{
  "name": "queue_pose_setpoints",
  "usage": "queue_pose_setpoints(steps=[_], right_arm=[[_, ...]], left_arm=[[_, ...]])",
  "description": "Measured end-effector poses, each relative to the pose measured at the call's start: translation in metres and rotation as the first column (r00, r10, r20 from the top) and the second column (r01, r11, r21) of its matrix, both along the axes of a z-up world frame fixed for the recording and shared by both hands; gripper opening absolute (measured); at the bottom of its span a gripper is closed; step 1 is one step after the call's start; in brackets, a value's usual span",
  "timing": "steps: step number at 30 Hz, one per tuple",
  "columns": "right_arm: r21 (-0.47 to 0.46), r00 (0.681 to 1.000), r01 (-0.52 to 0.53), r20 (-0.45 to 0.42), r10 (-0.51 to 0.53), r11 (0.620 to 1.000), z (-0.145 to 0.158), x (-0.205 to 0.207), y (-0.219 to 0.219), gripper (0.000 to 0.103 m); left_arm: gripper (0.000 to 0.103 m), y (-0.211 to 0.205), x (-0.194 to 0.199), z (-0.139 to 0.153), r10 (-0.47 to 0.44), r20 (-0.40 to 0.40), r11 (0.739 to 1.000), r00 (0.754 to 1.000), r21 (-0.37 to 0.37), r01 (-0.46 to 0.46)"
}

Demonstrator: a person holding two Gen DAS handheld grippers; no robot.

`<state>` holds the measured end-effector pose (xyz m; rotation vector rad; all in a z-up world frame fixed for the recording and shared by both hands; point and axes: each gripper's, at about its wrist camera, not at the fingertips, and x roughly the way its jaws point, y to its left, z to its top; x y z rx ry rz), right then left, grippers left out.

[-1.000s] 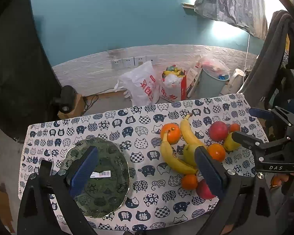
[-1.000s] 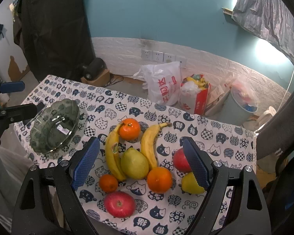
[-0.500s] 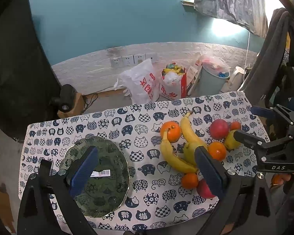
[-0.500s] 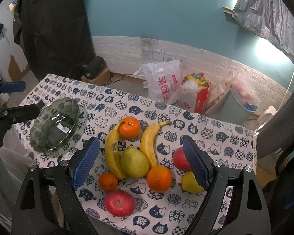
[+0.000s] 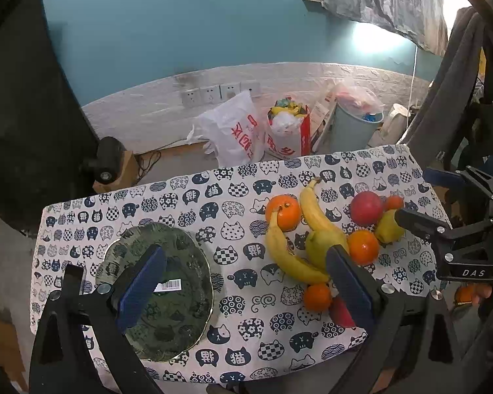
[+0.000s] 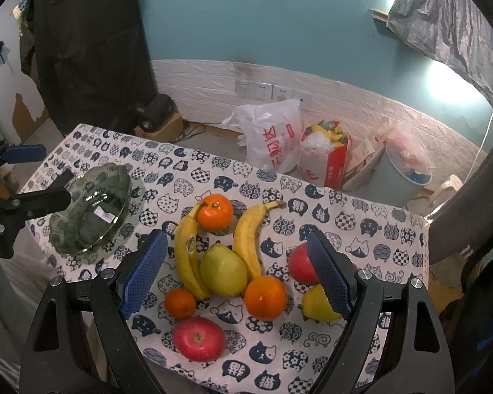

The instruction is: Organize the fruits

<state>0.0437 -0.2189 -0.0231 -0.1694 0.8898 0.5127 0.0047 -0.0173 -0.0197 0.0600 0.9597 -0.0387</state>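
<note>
A: Big items first?
B: Table w/ cat-print cloth (image 6: pixel 371 226). Behind it on the floor: white plastic bag (image 6: pixel 272 138), red-and-white bag of rubbish (image 6: pixel 325 157), grey bin (image 6: pixel 401 177), dark speaker on a small box (image 6: pixel 157 111). All well apart from the fruit.

A: Dish?
B: Green glass bowl (image 5: pixel 180 321), left end of table, barcode sticker inside, no fruit in it. Left gripper (image 5: pixel 243 282) hovers above it, jaws wide apart, holding nothing; its left blue pad (image 5: pixel 141 282) covers part of the bowl in its own view.

A: Fruit?
B: All on the cloth, right half, in one cluster. Two bananas (image 6: pixel 187 252) (image 6: pixel 249 236) flank a yellow-green pear (image 6: pixel 223 272); large orange (image 6: pixel 215 211) at their far tips. Second orange (image 6: pixel 265 297) just nr the pear's right. Red apple (image 6: pixel 199 338) at the near edge, small mandarin (image 6: pixel 180 302) just beyond it. Another red apple (image 6: pixel 300 266) and a yellow pear (image 6: pixel 317 305) further right.

A: Right tool?
B: Right gripper (image 6: pixel 236 272) above the cluster, jaws wide, empty. Its right pad (image 6: pixel 328 279) partly hides the far apple and yellow pear.
</note>
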Motion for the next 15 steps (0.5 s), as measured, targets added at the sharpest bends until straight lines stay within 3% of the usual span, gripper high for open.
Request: queue_pose_setpoints(steps=[15], right_arm=[[0.0, 1.0, 0.0, 0.0, 0.0, 1.0, 0.0002, 0.0, -0.0015, 0.085]], left_arm=[[0.099, -0.0009, 0.0002, -0.0014, -0.003, -0.003, 1.0, 1.0, 0.002, 0.003]])
